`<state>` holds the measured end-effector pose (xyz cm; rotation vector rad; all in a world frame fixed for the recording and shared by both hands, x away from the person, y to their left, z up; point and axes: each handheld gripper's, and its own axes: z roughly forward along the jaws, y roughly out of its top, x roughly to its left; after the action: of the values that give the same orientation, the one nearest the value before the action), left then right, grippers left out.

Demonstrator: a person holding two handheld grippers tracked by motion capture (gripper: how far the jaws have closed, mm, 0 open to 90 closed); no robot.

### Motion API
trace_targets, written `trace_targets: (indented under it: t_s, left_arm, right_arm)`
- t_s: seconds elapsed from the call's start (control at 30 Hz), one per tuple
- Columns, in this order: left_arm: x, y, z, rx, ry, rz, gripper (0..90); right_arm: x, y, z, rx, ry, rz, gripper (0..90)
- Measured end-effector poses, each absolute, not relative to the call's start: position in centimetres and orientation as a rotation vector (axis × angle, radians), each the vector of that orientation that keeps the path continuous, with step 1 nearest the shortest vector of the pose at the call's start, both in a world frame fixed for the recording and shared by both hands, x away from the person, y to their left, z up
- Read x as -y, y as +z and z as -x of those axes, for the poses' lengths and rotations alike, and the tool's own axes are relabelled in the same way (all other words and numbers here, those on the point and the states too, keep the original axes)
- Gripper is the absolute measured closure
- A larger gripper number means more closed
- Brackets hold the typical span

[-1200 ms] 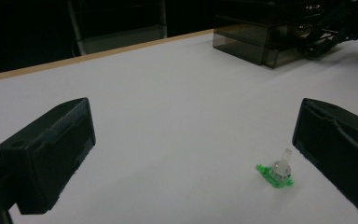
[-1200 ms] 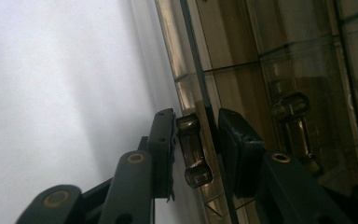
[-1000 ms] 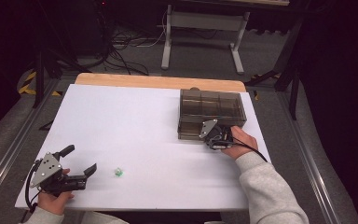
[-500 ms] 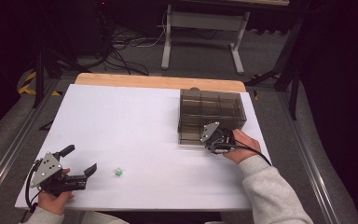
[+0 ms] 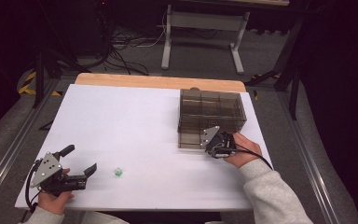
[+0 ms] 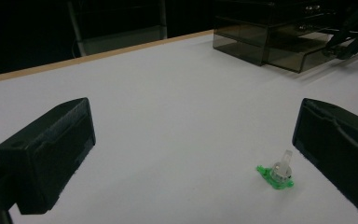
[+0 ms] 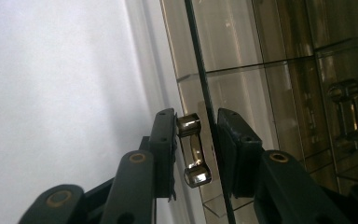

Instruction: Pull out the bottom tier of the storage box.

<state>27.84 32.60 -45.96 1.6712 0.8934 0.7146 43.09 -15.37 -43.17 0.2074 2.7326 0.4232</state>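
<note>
Dim room, dark all around. The white worktop catches the light, a pale wooden strip along its far edge. Beyond it, grey floor, a tangle of black cables, and a pale metal stand. Yellow-black hazard tape marks the left floor.

Smoky drawer box, handle clamped

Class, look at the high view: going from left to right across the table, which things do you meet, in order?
Left tongs → small green piece → right tongs, at the smoky drawer box.
</note>
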Motion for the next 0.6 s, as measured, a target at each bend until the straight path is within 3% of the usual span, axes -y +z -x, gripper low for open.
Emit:
trace_targets:
  t_s: [0.6]
  left_arm:
    - [-32.58, -46.00, -27.87, -0.897, 0.714, -1.673, 0.3]
  right_arm:
    - [15.29, -43.66, -42.42, -2.768, 0.418, -0.195, 69.8]
